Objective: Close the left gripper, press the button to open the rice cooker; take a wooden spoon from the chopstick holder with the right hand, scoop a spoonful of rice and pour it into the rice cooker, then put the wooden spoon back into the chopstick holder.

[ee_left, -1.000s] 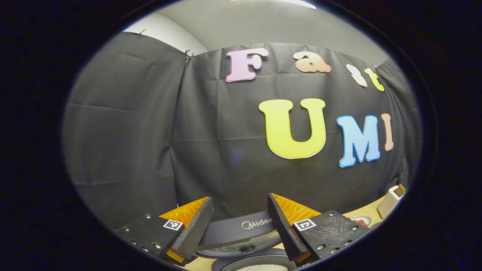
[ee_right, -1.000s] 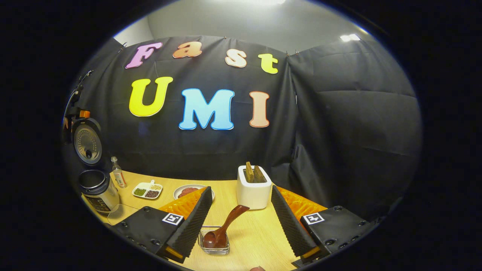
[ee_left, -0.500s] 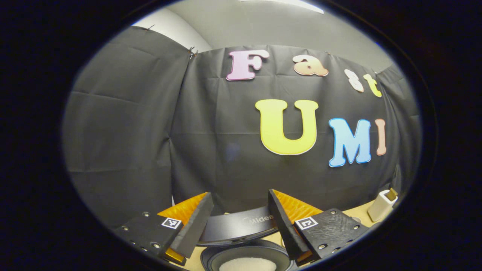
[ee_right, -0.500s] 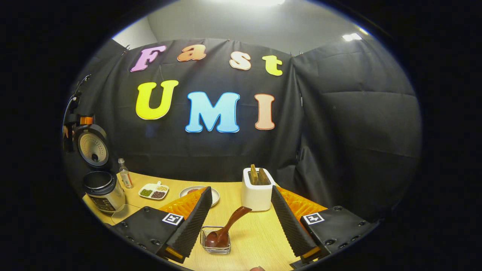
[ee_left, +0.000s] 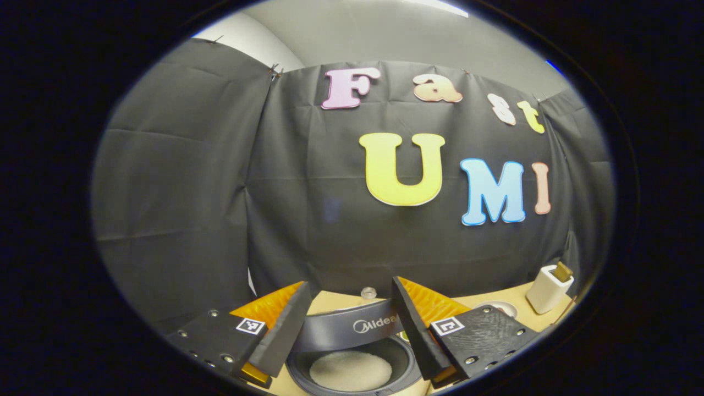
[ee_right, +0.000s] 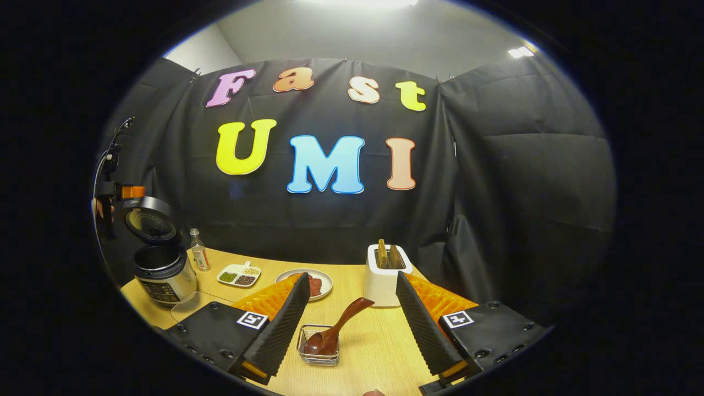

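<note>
In the left gripper view, the left claw (ee_left: 345,324) is held with its jaws spread wide and nothing between them, above the rice cooker (ee_left: 352,366). The cooker's lid (ee_left: 347,329) is raised behind the pot, and white rice (ee_left: 350,370) is seen lying in the inner pot. The white chopstick holder (ee_left: 548,289) is seen far to the right on the desk (ee_left: 514,300), with a wooden piece standing in it.

In the right gripper view, the right claw (ee_right: 352,308) is likewise held open and empty above the desk (ee_right: 379,352). A wooden spoon (ee_right: 336,330) is seen just beyond and between its fingers, its bowl resting in a small clear dish (ee_right: 319,352) and its handle tilted up to the right. The chopstick holder (ee_right: 386,275) is set farther off, just right of the spoon, with two wooden utensils upright in it. To the left, a plate (ee_right: 308,282), a divided tray of beans (ee_right: 239,274) and a small bottle (ee_right: 199,257) are seen, and at the far left the rice cooker (ee_right: 164,269) stands with its lid (ee_right: 147,220) up. The other gripper (ee_right: 113,191) is seen above that lid.
</note>
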`<action>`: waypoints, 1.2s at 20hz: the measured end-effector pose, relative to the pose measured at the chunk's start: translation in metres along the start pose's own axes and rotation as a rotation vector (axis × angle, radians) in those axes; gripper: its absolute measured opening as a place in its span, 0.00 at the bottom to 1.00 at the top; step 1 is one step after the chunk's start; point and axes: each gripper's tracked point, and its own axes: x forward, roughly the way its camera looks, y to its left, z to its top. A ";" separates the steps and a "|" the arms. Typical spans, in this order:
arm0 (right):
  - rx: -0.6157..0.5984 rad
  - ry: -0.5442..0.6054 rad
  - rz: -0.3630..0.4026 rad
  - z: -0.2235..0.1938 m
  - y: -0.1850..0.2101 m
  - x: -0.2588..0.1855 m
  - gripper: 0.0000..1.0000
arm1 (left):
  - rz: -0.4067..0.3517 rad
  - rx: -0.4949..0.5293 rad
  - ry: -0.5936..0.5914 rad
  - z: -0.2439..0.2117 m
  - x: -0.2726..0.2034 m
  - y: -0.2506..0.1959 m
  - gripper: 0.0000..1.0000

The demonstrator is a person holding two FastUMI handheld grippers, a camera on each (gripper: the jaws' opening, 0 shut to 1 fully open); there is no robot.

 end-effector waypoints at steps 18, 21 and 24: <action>0.002 0.007 0.028 -0.006 -0.011 -0.011 0.99 | -0.023 0.005 0.134 -0.057 0.004 -0.010 0.89; -0.001 0.006 0.023 -0.005 -0.013 -0.010 0.99 | -0.025 0.024 0.134 -0.069 0.004 -0.011 0.89; -0.002 0.007 0.021 -0.005 -0.014 -0.009 0.99 | -0.018 0.031 0.133 -0.082 -0.003 -0.015 0.89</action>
